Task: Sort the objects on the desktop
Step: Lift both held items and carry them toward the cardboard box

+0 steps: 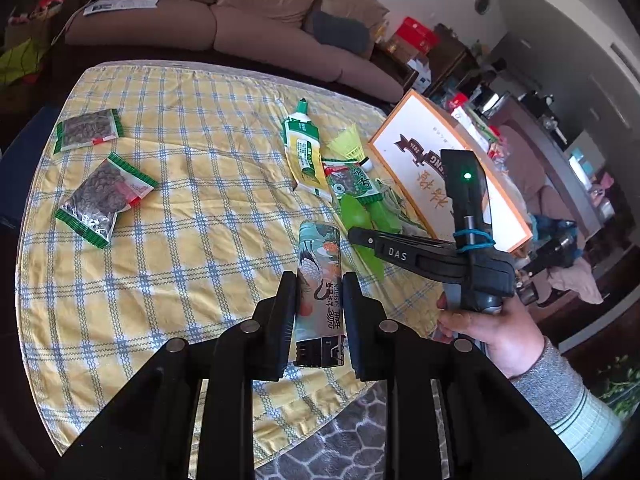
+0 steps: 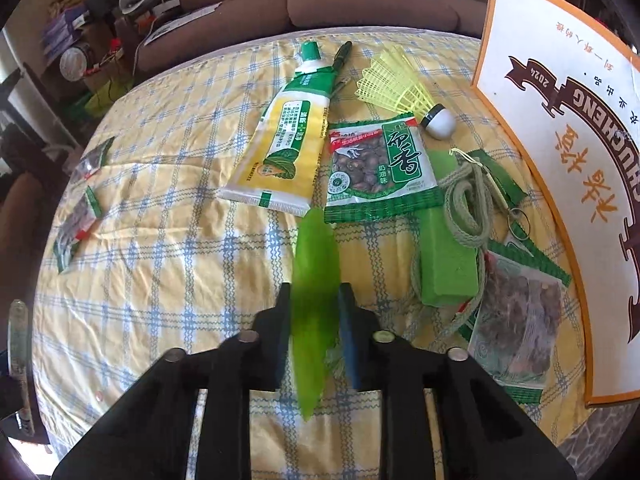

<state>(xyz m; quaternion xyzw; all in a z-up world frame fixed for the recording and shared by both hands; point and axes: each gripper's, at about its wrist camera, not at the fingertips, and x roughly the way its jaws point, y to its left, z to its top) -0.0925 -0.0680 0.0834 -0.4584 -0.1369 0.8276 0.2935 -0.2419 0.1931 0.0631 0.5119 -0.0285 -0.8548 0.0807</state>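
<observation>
Nearest the left camera, the left hand-held gripper (image 1: 316, 312) is clamped on a printed tube (image 1: 320, 276), held above the surface (image 1: 180, 184) with its checked yellow cloth. The right hand-held gripper (image 2: 314, 312) is closed down on a translucent green strip (image 2: 314, 280), thin enough that its jaws nearly meet. Beyond lies an unsorted heap: a green block (image 2: 446, 248), a grey-green lanyard (image 2: 468, 208), a seed packet (image 2: 380, 164), a yellow-green tube (image 2: 286, 136), a pen (image 2: 342, 56) and a shuttlecock (image 2: 400, 84). Two seed packets (image 1: 100, 168) lie well apart on the far left, seemingly already grouped. Sorting looks barely begun, with most items left.
</observation>
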